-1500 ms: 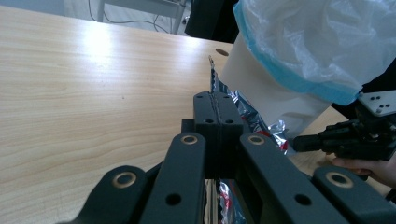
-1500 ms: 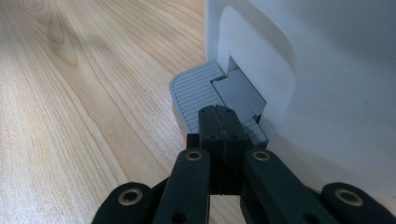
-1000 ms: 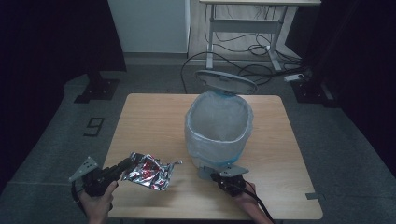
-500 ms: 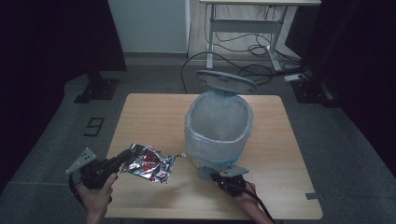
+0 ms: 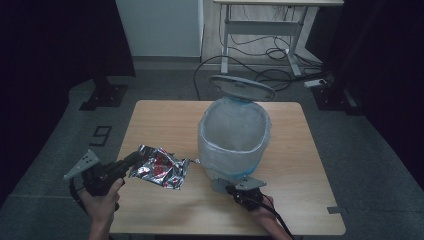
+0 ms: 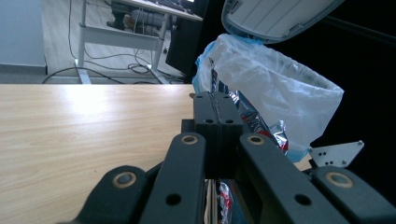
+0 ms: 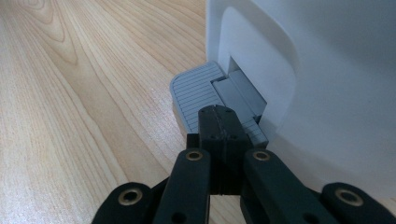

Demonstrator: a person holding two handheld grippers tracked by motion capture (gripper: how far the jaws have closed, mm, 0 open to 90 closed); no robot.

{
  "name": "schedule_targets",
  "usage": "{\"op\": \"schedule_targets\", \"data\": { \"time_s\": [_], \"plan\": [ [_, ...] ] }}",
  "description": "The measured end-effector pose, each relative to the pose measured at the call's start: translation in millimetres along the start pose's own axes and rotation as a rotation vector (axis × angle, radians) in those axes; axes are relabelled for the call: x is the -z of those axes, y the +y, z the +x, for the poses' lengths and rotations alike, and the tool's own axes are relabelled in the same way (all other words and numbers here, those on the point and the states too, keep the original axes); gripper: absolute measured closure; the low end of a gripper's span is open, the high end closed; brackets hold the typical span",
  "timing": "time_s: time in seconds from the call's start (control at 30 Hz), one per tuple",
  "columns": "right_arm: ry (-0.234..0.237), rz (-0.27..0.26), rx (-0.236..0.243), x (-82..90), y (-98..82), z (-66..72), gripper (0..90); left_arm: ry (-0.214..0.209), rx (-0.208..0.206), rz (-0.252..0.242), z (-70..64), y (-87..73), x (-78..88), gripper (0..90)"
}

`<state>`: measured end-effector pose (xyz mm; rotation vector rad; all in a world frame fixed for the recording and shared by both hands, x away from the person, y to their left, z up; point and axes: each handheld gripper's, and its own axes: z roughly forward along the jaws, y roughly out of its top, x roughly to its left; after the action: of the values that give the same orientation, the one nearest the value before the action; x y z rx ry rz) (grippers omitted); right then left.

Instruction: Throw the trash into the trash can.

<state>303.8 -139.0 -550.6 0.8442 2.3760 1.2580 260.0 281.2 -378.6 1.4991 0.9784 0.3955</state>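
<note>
A crumpled silver and red foil wrapper (image 5: 161, 168) hangs just above the wooden table (image 5: 165, 120), left of a white pedal bin (image 5: 234, 137). My left gripper (image 5: 133, 160) is shut on the wrapper's left edge. In the left gripper view the foil (image 6: 262, 125) sticks out past the closed jaws toward the bin's plastic liner (image 6: 280, 88). The bin's lid (image 5: 242, 87) stands open. My right gripper (image 5: 236, 190) is shut, nothing held, and its tips (image 7: 218, 113) rest on the bin's grey pedal (image 7: 198, 91) at the foot of the bin.
The bin stands right of the table's middle, with bare wood behind it and to its left. A desk frame (image 5: 260, 30) and cables (image 5: 260, 62) lie on the floor beyond the table. Dark curtains close off both sides.
My left gripper has risen with the wrapper, lifting it off the table and a little away from the near edge. The right gripper has stayed on the pedal, the lid open throughout.
</note>
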Motion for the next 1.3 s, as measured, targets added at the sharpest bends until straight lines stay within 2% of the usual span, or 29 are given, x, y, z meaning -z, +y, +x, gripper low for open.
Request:
{"op": "schedule_targets", "data": {
  "time_s": [0.23, 0.53, 0.73, 1.0, 1.3],
  "plan": [
    [0.001, 0.001, 0.002, 0.0, 0.1, 0.0, 90.0, -0.003, -0.013, -0.024, -2.9, 14.6, 6.8, 90.0],
    [-0.001, 0.001, 0.003, 0.0, 0.2, 0.2, 90.0, -0.003, -0.029, -0.038, -6.9, 26.0, 9.6, 90.0],
    [0.001, 0.003, 0.001, 0.2, 0.1, -0.2, 90.0, -0.015, -0.023, -0.053, -7.8, 33.3, 10.9, 90.0],
    [0.001, 0.002, 0.003, 0.2, 0.1, -0.3, 90.0, -0.028, -0.045, -0.058, -16.1, 48.1, 4.3, 90.0],
    [0.001, 0.002, 0.004, 0.2, 0.0, -0.2, 90.0, -0.049, -0.046, -0.066, -20.3, 59.2, -3.0, 90.0]
  ]
}}
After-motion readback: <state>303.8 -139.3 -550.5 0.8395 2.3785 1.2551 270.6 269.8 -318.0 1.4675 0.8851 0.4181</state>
